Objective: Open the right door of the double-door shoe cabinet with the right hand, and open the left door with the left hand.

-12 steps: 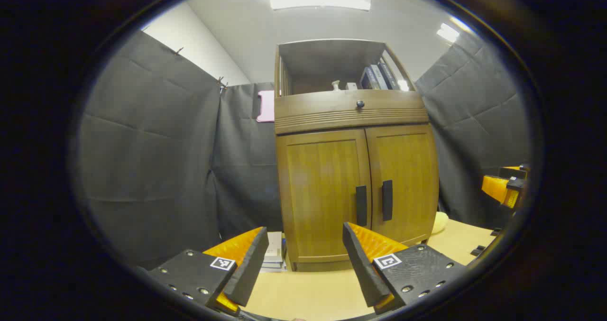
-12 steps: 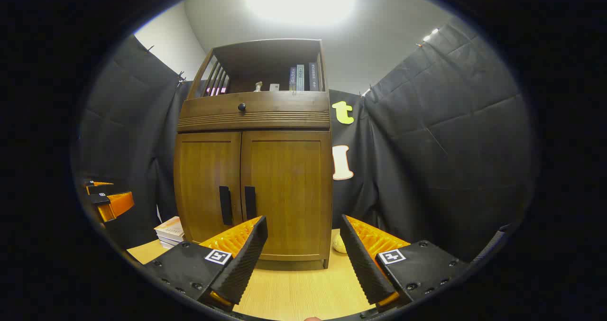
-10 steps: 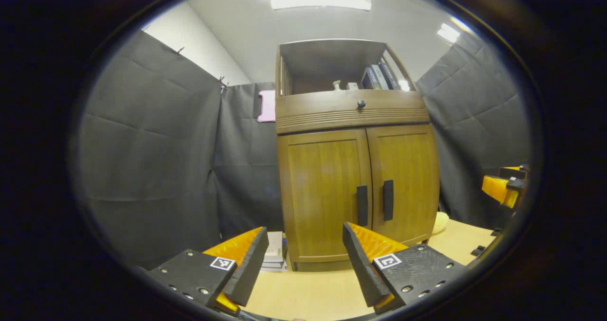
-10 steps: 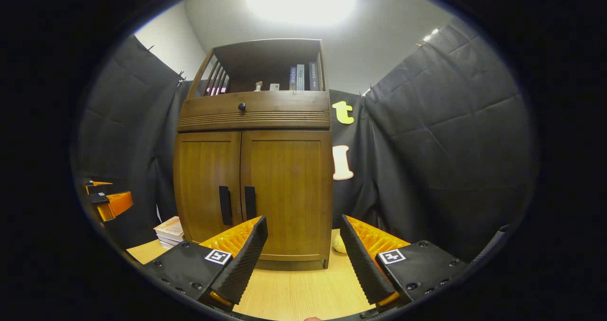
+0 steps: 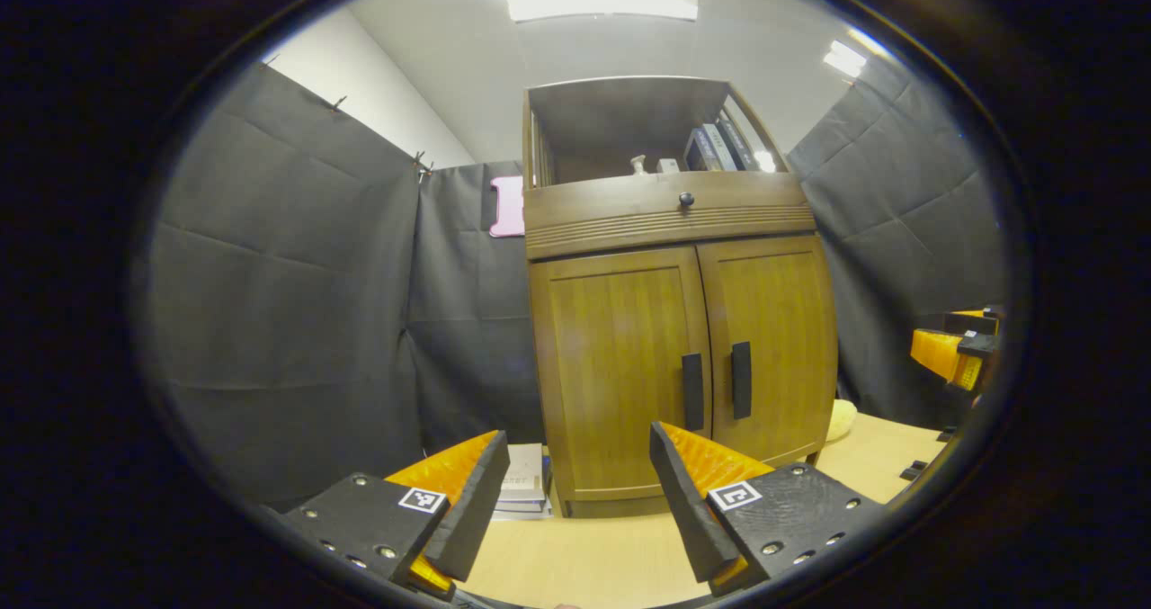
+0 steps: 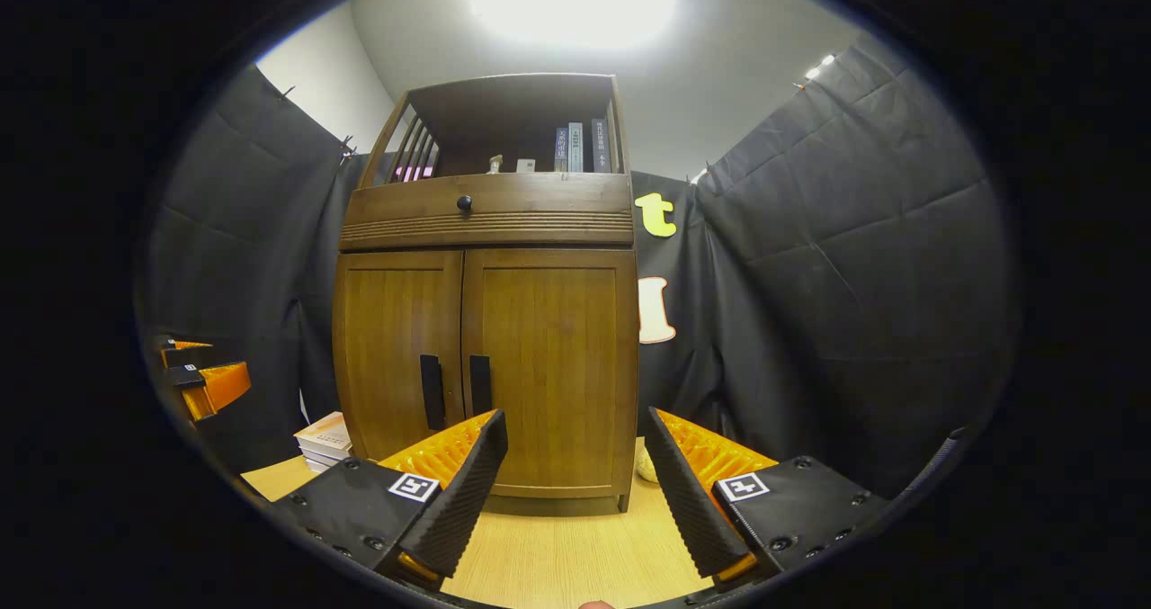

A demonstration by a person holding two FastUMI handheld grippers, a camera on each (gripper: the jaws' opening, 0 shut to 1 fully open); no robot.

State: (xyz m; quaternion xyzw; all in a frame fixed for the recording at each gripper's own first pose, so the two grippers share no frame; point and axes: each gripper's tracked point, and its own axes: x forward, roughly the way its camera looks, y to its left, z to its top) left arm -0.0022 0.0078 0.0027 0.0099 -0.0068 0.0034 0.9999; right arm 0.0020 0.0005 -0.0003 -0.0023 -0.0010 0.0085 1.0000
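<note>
I see both doors of the shoe cabinet (image 5: 679,357) shut, ahead of my left gripper (image 5: 575,501) and right gripper (image 6: 575,492), jaws wide apart, empty; interior hidden.

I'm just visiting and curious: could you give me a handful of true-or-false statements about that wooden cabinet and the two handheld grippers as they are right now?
1. Both doors of the brown wooden double-door cabinet are shut. True.
2. The right gripper is clamped on the right door's black bar handle. False: its jaws stand open, short of the cabinet, holding nothing.
3. The left gripper has its jaws open. True.
4. The open top shelf is bare. False: upright dark-spined books stand in it, with small pale items beside them.
5. A stack of pale books lies on the light wooden tabletop beside the cabinet. True.
6. The drawer above the doors has a long bar handle. False: it has a small round black knob.
</note>
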